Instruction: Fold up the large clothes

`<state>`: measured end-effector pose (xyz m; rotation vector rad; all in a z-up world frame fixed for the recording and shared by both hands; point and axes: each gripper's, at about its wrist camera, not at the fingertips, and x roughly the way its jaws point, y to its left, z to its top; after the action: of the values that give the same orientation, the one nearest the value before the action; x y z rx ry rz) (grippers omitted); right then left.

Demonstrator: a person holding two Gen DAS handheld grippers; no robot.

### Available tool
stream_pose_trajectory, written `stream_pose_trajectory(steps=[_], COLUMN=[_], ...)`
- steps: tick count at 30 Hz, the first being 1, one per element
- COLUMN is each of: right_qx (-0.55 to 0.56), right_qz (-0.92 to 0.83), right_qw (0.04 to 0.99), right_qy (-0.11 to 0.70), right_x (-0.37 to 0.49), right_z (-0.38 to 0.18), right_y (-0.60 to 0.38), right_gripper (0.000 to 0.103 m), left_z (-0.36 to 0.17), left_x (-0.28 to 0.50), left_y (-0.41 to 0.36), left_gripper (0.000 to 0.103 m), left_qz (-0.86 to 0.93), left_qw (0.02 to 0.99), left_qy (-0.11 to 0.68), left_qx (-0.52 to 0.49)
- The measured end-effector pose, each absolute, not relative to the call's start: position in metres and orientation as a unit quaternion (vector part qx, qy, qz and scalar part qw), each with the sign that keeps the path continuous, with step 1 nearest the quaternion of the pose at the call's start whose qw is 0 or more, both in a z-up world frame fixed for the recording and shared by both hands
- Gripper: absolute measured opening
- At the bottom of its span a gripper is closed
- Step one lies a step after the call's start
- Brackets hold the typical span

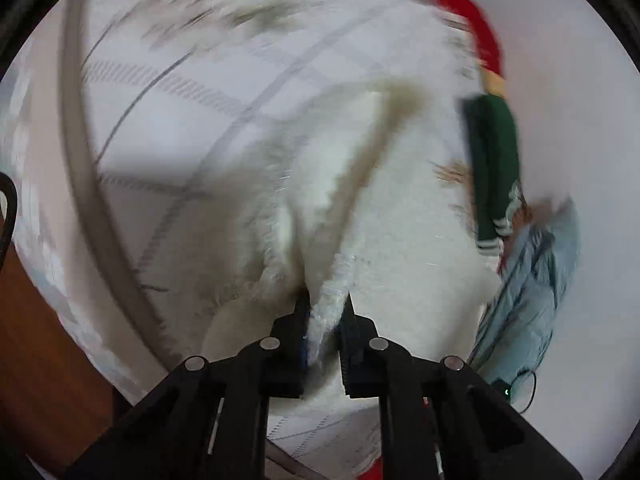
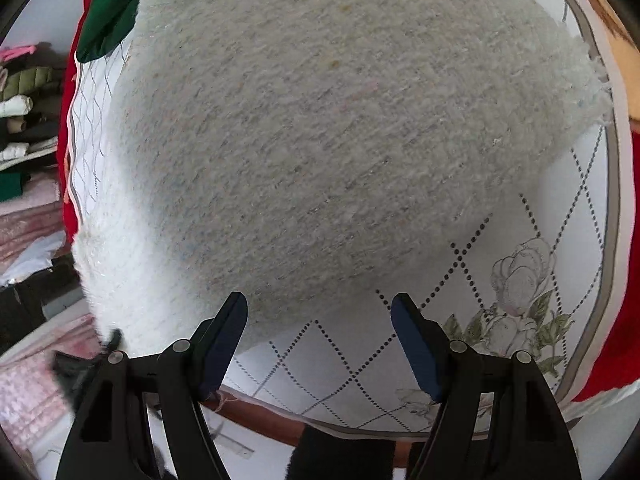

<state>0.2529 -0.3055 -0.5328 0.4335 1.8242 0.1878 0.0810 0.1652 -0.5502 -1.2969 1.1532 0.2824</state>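
A large fuzzy white garment (image 2: 328,128) lies spread over a quilted white mattress (image 2: 560,208). In the left wrist view my left gripper (image 1: 326,304) is shut on a bunched edge of the white garment (image 1: 400,216), and the cloth rises in folds away from the fingers. That view is blurred. In the right wrist view my right gripper (image 2: 320,304) is open and empty, its blue-padded fingers (image 2: 412,340) just above the garment's near edge and the bare mattress.
A green garment (image 1: 492,168) and a pale blue one (image 1: 536,280) lie at the right. Red fabric (image 2: 612,280) borders the mattress. A pile of folded clothes (image 2: 24,92) sits at the far left. A brown wooden edge (image 2: 256,412) runs below the mattress.
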Motion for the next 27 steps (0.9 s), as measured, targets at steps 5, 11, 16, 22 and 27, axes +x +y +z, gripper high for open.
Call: stream_pose_trajectory(steps=[5, 11, 16, 22, 27], right_qx=[0.178, 0.171, 0.187, 0.190, 0.190], right_qz=[0.086, 0.105, 0.110, 0.110, 0.099], right_qw=[0.593, 0.602, 0.606, 0.618, 0.630], right_qy=[0.780, 0.773, 0.765, 0.755, 0.747], right_x=[0.258, 0.267, 0.275, 0.288, 0.301], right_z=[-0.527, -0.513, -0.506, -0.496, -0.488], right_y=[-0.304, -0.302, -0.303, -0.304, -0.312], right_gripper=[0.076, 0.076, 0.076, 0.076, 0.076], left_z=[-0.547, -0.485, -0.492, -0.553, -0.545], left_x=[0.080, 0.108, 0.174, 0.244, 0.233], left_y=[0.170, 0.164, 0.170, 0.163, 0.168], left_gripper=[0.015, 0.030, 0.080, 0.067, 0.012], left_qz=[0.120, 0.162, 0.168, 0.182, 0.194], left_qw=[0.623, 0.688, 0.737, 0.730, 0.750], left_qy=[0.528, 0.565, 0.573, 0.622, 0.596], left_qx=[-0.564, -0.425, -0.317, -0.217, -0.210])
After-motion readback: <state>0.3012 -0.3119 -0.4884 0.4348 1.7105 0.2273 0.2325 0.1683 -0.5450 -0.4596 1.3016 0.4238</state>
